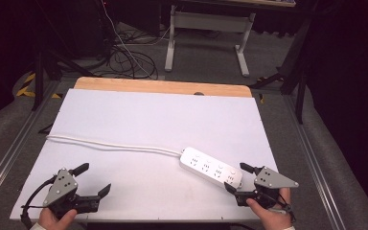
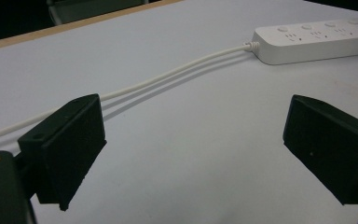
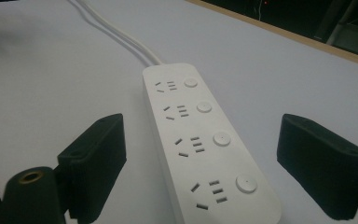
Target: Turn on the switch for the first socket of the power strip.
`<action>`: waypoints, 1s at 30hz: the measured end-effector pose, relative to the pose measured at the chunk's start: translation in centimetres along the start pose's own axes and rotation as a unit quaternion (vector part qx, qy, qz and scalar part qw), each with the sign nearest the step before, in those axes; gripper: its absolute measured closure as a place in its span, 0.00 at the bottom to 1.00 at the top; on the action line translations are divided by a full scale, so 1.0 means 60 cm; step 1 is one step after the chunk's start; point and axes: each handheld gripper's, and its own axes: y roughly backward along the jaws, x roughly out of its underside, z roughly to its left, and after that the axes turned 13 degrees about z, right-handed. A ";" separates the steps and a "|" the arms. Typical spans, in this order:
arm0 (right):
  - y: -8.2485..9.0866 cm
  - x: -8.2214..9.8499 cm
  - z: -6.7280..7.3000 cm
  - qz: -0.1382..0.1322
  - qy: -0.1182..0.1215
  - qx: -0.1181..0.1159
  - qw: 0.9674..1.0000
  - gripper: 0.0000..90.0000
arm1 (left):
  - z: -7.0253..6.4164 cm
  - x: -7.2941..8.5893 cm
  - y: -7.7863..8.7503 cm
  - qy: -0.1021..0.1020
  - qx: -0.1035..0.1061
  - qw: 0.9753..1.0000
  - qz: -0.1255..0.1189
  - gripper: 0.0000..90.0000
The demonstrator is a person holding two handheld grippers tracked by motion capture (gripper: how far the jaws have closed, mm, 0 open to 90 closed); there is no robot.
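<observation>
Nearest, the right gripper (image 1: 233,178) gapes wide with nothing in it, and the near end of the long white plastic four-socket power strip (image 3: 200,140) lies between its spread jaws on the white table sheet (image 1: 143,120). The left gripper (image 1: 95,179) is just as open and empty, well apart from the strip. Beyond its jaws the strip's thin white cable (image 2: 168,77) trails away.

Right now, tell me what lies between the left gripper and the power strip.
High view: bare white tabletop between left gripper and power strip; its cable runs farther back.
</observation>
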 end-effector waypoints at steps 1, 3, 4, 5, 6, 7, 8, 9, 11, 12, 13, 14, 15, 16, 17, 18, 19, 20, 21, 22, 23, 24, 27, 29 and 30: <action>0.001 -0.003 0.000 0.002 0.002 -0.001 1.000 0.19 | 0.000 0.000 0.000 0.000 0.000 1.000 0.000 0.07; 0.003 -0.010 -0.001 0.004 0.002 -0.001 1.000 0.19 | 0.000 0.000 0.000 -0.001 -0.002 1.000 0.001 0.07; 0.003 -0.013 -0.001 0.004 0.002 -0.003 1.000 0.19 | 0.000 0.000 0.000 -0.002 -0.003 1.000 0.001 0.07; 0.004 -0.019 -0.002 0.005 0.002 -0.004 1.000 0.19 | 0.000 0.000 0.000 -0.001 -0.003 1.000 0.001 0.07; 0.004 -0.023 -0.003 0.005 0.002 -0.006 1.000 0.19 | 0.000 0.000 0.000 -0.004 -0.006 1.000 0.001 0.07; 0.005 -0.028 -0.005 0.006 0.004 -0.004 1.000 0.19 | 0.000 0.000 0.000 -0.004 -0.005 1.000 0.001 0.07; 0.005 -0.033 -0.006 0.006 0.004 -0.005 1.000 0.19 | 0.000 0.000 0.000 -0.005 -0.006 1.000 0.001 0.07; 0.005 -0.038 -0.006 0.005 0.004 -0.006 1.000 0.19 | 0.000 0.000 0.000 -0.005 -0.006 1.000 0.001 0.07; 0.004 -0.047 -0.008 0.004 0.005 -0.006 1.000 0.19 | 0.000 0.000 0.000 -0.006 -0.006 1.000 0.001 0.07; 0.004 -0.051 -0.008 0.005 0.006 -0.005 1.000 0.19 | 0.000 0.000 0.000 -0.006 -0.006 1.000 0.001 0.07; 0.003 -0.055 -0.008 0.005 0.005 -0.006 1.000 0.19 | 0.000 0.000 0.000 -0.006 -0.006 1.000 0.002 0.07; 0.002 -0.059 -0.009 0.006 0.006 -0.005 1.000 0.19 | 0.000 0.000 0.000 -0.006 -0.006 1.000 0.001 0.07; 0.001 -0.063 -0.009 0.005 0.006 -0.005 1.000 0.19 | 0.001 0.000 0.000 -0.006 -0.006 1.000 0.001 0.07; 0.001 -0.067 -0.010 0.006 0.006 -0.004 1.000 0.20 | 0.001 0.000 0.000 -0.006 -0.005 1.000 0.001 0.07; 0.000 -0.071 -0.010 0.005 0.005 -0.004 1.000 0.20 | 0.000 0.000 0.000 -0.006 -0.005 1.000 0.001 0.07; -0.001 -0.075 -0.011 0.004 0.006 -0.004 1.000 0.20 | 0.000 0.000 0.000 -0.004 -0.004 1.000 0.000 0.07; -0.001 -0.079 -0.012 0.004 0.007 -0.006 1.000 0.20 | 0.000 0.000 0.001 -0.006 -0.005 1.000 0.000 0.07; -0.002 -0.083 -0.012 0.004 0.007 -0.006 1.000 0.20 | -0.001 0.000 0.000 -0.004 -0.003 1.000 0.000 0.07; -0.002 -0.087 -0.012 0.005 0.009 -0.006 1.000 0.20 | 0.000 0.000 0.000 -0.006 -0.004 1.000 0.001 0.07; -0.004 -0.091 -0.012 0.006 0.009 -0.006 1.000 0.20 | -0.001 0.000 0.000 -0.007 -0.005 1.000 0.001 0.07; -0.004 -0.095 -0.012 0.008 0.013 -0.005 1.000 0.20 | -0.001 0.000 0.000 -0.007 -0.005 1.000 0.001 0.07; -0.006 -0.098 -0.012 0.009 0.015 -0.005 1.000 0.20 | -0.001 0.000 0.000 -0.007 -0.005 1.000 0.001 0.07; -0.010 -0.108 -0.012 0.013 0.018 -0.004 1.000 0.20 | -0.001 0.000 0.000 -0.007 -0.005 1.000 0.002 0.07; -0.014 -0.113 -0.013 0.014 0.020 -0.004 1.000 0.20 | -0.001 0.000 0.000 -0.007 -0.005 1.000 0.002 0.07; -0.015 -0.116 -0.013 0.015 0.021 -0.003 1.000 0.20 | -0.001 0.000 0.000 -0.007 -0.005 1.000 0.002 0.07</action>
